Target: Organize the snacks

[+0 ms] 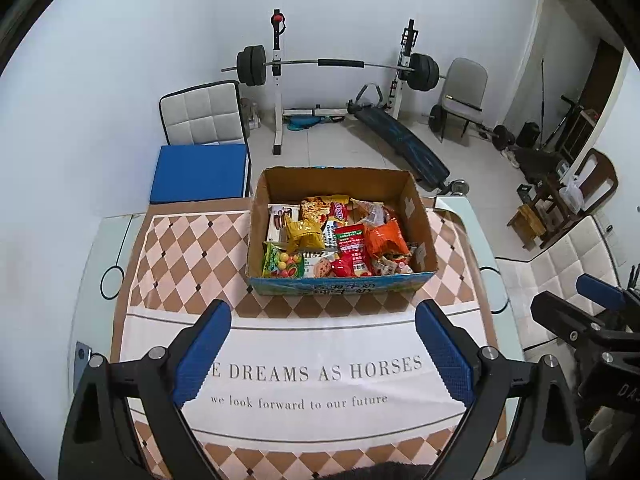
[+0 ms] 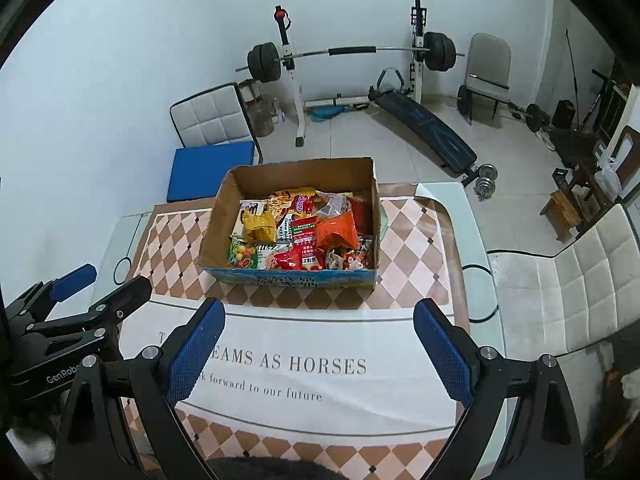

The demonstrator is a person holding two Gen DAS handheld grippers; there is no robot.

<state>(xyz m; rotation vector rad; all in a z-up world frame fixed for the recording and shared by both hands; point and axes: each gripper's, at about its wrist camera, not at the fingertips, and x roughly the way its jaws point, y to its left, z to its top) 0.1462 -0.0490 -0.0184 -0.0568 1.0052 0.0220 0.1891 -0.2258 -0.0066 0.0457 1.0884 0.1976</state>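
A cardboard box [image 1: 420, 216] [image 2: 362, 184] stands on the far half of the table, filled with several snack packets: a yellow bag [image 1: 306, 234] [image 2: 260, 226], an orange bag [image 1: 386, 240] [image 2: 336, 230], a red packet [image 1: 354, 250] [image 2: 306, 240] and a green candy pack [image 1: 280, 262] [image 2: 242, 256]. My left gripper [image 1: 322, 312] hangs open above the near part of the table, short of the box, with nothing between its blue pads. My right gripper [image 2: 318, 310] is open and empty too, beside the left one. Each shows at the edge of the other's view.
A checked tablecloth [image 1: 192, 256] [image 2: 412, 240] with printed lettering covers the glass table. A chair with a blue cushion [image 1: 200, 172] [image 2: 212, 170] stands behind the table's far left. A white padded chair [image 2: 576, 288] is at the right. A barbell rack [image 1: 336, 66] and bench lie beyond.
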